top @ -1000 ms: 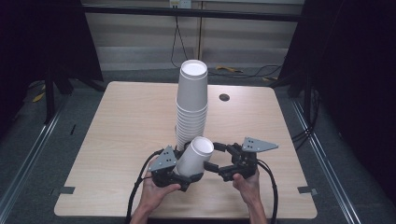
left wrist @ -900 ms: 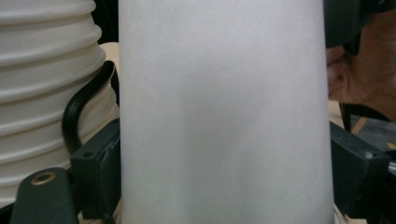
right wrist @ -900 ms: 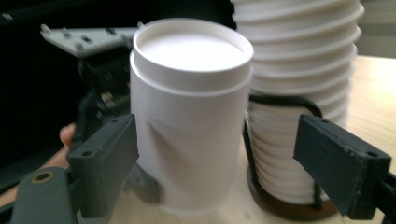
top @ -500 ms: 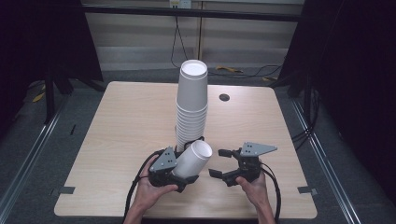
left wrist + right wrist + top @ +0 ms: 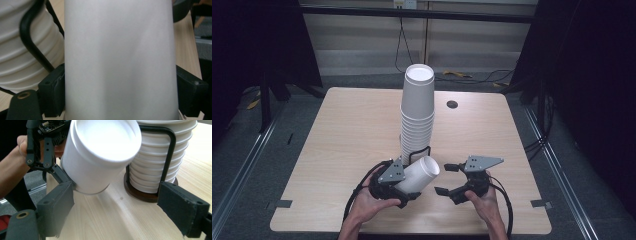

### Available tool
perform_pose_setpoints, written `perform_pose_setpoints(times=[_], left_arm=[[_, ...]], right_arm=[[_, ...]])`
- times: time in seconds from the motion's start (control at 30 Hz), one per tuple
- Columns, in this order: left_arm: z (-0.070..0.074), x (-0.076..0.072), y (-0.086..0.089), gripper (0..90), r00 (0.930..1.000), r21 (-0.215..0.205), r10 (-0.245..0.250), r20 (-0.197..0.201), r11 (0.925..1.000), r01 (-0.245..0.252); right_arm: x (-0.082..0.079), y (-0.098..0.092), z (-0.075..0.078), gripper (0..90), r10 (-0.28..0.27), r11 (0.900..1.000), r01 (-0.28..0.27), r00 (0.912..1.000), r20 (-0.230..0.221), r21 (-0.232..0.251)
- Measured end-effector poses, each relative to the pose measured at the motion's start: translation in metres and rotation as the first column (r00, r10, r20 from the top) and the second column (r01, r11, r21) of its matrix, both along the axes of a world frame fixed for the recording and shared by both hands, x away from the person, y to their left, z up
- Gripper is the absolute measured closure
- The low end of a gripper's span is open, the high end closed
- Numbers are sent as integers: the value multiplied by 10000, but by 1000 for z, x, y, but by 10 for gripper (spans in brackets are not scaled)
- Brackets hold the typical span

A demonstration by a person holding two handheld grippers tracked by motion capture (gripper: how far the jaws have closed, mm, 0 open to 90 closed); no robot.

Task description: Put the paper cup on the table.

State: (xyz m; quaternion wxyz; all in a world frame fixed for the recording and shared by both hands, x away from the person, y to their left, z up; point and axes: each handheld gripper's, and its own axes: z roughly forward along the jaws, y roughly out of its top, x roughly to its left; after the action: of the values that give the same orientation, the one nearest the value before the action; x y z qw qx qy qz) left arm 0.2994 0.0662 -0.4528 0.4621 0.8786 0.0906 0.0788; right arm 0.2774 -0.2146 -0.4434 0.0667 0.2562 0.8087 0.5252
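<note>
A: Why does the tabletop (image 5: 337, 150) carry the cup stack (image 5: 417, 115) in a wire holder?
B: Probably to keep it upright.
A: And the single cup (image 5: 419, 175)?
B: Tilted beside the stack, clamped in the left hand-held gripper (image 5: 404, 187); the right hand-held gripper (image 5: 447, 180) waits nearby, jaws apart.

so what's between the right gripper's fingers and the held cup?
Nothing but bare table: in the high view the right gripper stands open just beside the cup held by the left gripper.
</note>
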Motion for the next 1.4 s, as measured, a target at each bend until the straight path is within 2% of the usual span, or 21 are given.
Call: perform_pose_setpoints(times=[0.13,0.3,0.5,0.57,0.63,0.77,0.8,0.9,0.93,1.03,1.07,1.1,1.13,1.17,1.23,1.3,1.33,1.37,1.4], left_arm=[[5,0,0,149,9998,611,-107,182,9981,96],[8,1,-2,149,9997,1035,-200,159,9945,183],[12,3,-9,149,9988,1776,-460,162,9832,424],[13,4,-11,149,9983,1871,-579,94,9808,552],[15,4,-14,149,9975,2175,-668,240,9742,600],[14,1,-22,149,9961,2449,-853,213,9664,775],[13,0,-25,149,9958,2659,-890,230,9607,797],[11,-1,-28,149,9960,3073,-875,200,9485,772],[10,0,-28,149,9959,3087,-876,223,9481,765],[10,0,-31,150,9952,3272,-972,49,9406,903],[10,0,-32,150,9943,3408,-1057,109,9352,957],[10,-1,-33,150,9955,3411,-928,209,9366,802],[11,-1,-33,150,9952,3491,-970,128,9331,865],[12,0,-34,150,9946,3502,-1034,132,9321,922],[12,0,-34,151,9945,3521,-1047,79,9311,952],[13,1,-35,151,9937,3695,-1113,99,9239,998],[13,1,-36,151,9937,3719,-1121,81,9227,1011],[12,0,-37,151,9946,3651,-1033,100,9264,926],[13,1,-37,151,9932,3803,-1158,144,9193,1016]], right_arm=[[0,1,0,134,154,9997,-154,9999,10,-188],[-1,5,0,150,338,9953,-341,9994,-50,-901],[0,7,2,152,644,9910,-656,9978,-136,-1164],[1,8,3,152,715,9897,-725,9974,-124,-1231],[2,9,3,156,927,9854,-964,9952,-326,-1403],[5,12,5,153,928,9783,-982,9950,-379,-1826],[5,12,5,148,941,9776,-996,9948,-387,-1855],[6,13,5,142,1045,9659,-1188,9918,-731,-2299],[6,14,5,140,1036,9601,-1192,9918,-742,-2530],[8,15,5,156,1115,9516,-1353,9887,-1002,-2760],[8,16,5,161,1053,9515,-1284,9898,-960,-2796],[10,16,5,189,1182,9509,-1458,9863,-1152,-2730],[11,17,6,226,1288,9473,-1596,9836,-1260,-2776],[12,17,6,225,1294,9414,-1553,9861,-1046,-2994],[14,18,6,183,1065,9340,-1348,9890,-1024,-3308],[16,18,6,190,1153,9366,-1440,9875,-1072,-3193],[17,19,6,187,1254,9327,-1564,9855,-1146,-3248],[17,19,6,181,1346,9298,-1690,9829,-1254,-3271],[18,20,6,162,1416,9275,-1786,9809,-1335,-3285]])
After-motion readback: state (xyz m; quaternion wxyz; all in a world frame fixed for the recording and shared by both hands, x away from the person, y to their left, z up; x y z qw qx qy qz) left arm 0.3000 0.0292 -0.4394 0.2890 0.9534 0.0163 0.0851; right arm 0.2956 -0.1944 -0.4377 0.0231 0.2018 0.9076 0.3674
